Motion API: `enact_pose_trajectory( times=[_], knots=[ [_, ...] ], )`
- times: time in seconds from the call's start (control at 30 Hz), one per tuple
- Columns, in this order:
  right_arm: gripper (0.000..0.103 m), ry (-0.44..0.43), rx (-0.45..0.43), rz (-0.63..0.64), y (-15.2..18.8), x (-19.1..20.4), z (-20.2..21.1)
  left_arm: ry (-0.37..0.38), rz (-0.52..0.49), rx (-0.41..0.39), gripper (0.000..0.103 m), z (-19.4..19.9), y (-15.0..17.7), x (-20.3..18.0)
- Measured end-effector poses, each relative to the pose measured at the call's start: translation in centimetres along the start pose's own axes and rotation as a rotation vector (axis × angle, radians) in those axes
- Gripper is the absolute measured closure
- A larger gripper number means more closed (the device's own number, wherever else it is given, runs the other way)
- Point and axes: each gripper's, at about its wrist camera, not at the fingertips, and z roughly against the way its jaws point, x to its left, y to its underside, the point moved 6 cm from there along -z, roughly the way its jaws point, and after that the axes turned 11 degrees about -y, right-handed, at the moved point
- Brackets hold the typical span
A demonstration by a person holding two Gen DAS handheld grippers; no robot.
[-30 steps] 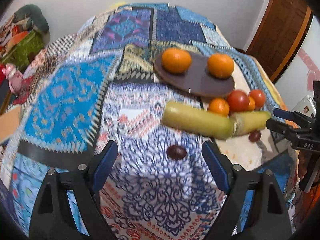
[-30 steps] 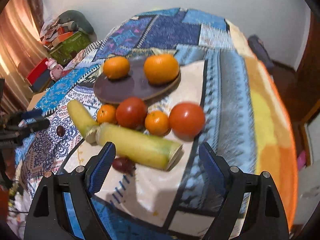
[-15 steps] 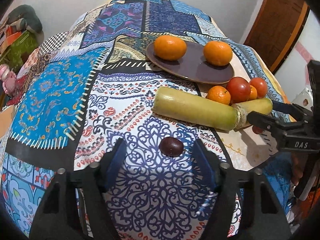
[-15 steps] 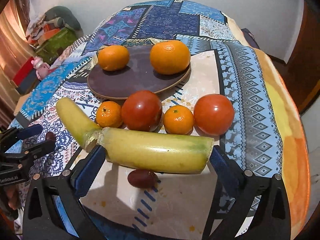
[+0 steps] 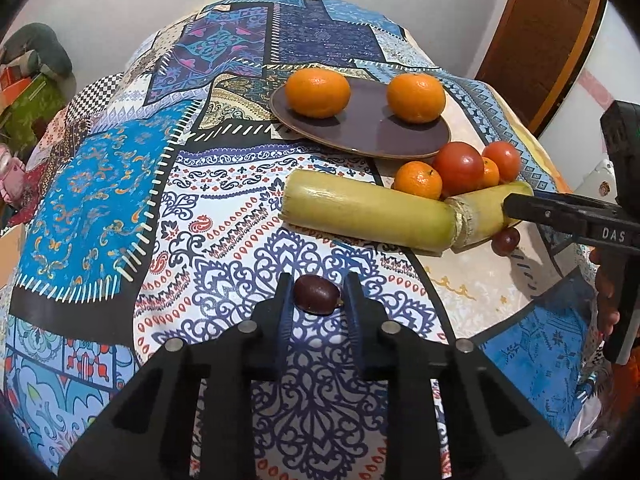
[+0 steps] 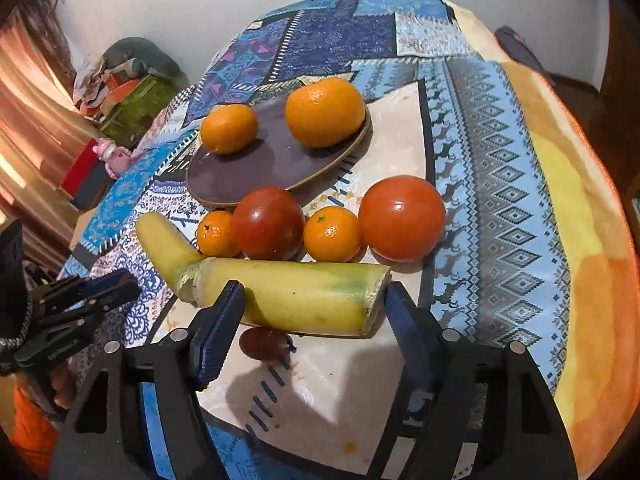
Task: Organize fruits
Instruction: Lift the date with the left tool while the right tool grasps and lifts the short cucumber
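Observation:
My left gripper [image 5: 318, 280] is shut on a small dark round fruit [image 5: 316, 294] that rests on the patterned cloth. A bent yellow-green stalk [image 5: 368, 212] lies behind it. My right gripper [image 6: 315, 292] hangs low over the stalk's near piece [image 6: 296, 296]. Its jaws are closing, with a second dark fruit [image 6: 264, 342] lying between them, untouched. Two tomatoes [image 6: 268, 222] [image 6: 402, 218] and two small tangerines [image 6: 332, 234] [image 6: 218, 234] sit behind the stalk. Beyond them, a dark brown plate [image 6: 240, 172] holds two big oranges [image 6: 324, 112] [image 6: 228, 128].
The patchwork cloth [image 5: 100, 184] covers the whole table and drops away at its rounded edges. A wooden door [image 5: 536, 40] stands at the right. Clutter and a pink toy [image 6: 112, 152] lie on the floor to the left. The other gripper [image 6: 80, 300] shows at the left edge.
My left gripper has come down around the dark fruit and closed on it. The right gripper has moved in over the stalk, opened wide, then narrowed.

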Motion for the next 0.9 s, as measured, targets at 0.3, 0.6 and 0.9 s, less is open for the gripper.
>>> enact_pose_trajectory(
  times=[0.3,0.6,0.9],
  knots=[
    [0.058,-0.036,0.016,0.034,1.3,0.9,2.0,0.063,-0.042,0.014,0.078,1.8,0.9,-1.7],
    [0.058,-0.078,-0.009,0.093,1.9,3.5,3.5,0.039,-0.076,-0.019,0.047,3.2,0.9,-3.3],
    [0.058,-0.143,-0.005,0.159,3.0,6.9,3.3,0.062,-0.027,-0.043,0.047,4.4,-0.3,-3.3]
  ],
)
